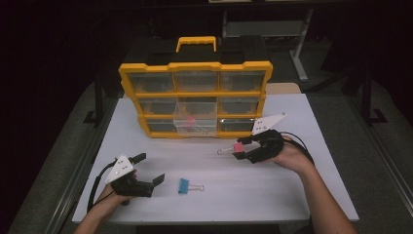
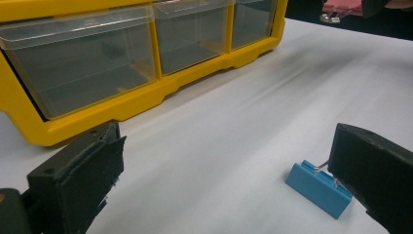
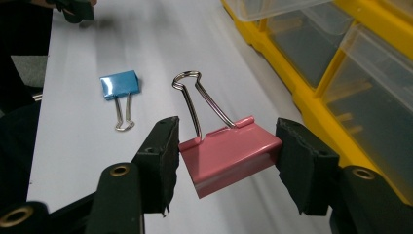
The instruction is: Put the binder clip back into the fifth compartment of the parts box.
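Right fingers [image 3: 292, 161] pinch pink clip [image 3: 229, 158]; left fingers [image 2: 87, 170] spread over white table [image 1: 272, 190]; dark room.

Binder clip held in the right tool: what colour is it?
Pink binder clip, with silver wire handles; clearest in the right gripper view.

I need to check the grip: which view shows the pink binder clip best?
The right gripper view: the pink binder clip sits large and sharp between the right gripper pads. The high view shows it small; the left gripper view catches just a cropped edge.
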The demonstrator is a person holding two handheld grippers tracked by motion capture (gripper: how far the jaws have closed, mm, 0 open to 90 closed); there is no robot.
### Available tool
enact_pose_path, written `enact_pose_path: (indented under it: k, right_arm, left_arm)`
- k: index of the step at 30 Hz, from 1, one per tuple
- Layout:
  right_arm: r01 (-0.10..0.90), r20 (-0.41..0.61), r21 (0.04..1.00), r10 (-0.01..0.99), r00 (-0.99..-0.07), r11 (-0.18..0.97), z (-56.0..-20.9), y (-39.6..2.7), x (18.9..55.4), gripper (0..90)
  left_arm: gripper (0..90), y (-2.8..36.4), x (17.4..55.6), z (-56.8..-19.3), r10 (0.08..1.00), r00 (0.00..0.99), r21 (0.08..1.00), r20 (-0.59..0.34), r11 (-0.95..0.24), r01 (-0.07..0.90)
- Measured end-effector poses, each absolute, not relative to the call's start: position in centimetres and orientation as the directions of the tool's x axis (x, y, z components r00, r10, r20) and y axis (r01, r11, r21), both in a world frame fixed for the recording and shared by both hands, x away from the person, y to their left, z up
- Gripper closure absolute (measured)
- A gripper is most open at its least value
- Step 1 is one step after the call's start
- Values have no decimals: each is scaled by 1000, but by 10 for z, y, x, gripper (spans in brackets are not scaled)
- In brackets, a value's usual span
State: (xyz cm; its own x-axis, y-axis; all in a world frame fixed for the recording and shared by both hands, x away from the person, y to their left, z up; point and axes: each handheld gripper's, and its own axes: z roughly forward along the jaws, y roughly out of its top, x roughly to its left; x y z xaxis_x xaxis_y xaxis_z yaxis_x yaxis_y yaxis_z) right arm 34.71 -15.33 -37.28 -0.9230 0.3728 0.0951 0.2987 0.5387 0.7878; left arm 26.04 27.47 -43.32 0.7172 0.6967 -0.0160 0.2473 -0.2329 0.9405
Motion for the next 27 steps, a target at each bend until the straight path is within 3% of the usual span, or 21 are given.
enact_pose_path:
  k: [27]
  right_arm:
    - [286, 70, 820, 410, -910, 496, -330, -176, 357, 423]
  left_arm:
    - [0, 276, 260, -432, 700, 714, 936, -16, -241, 257]
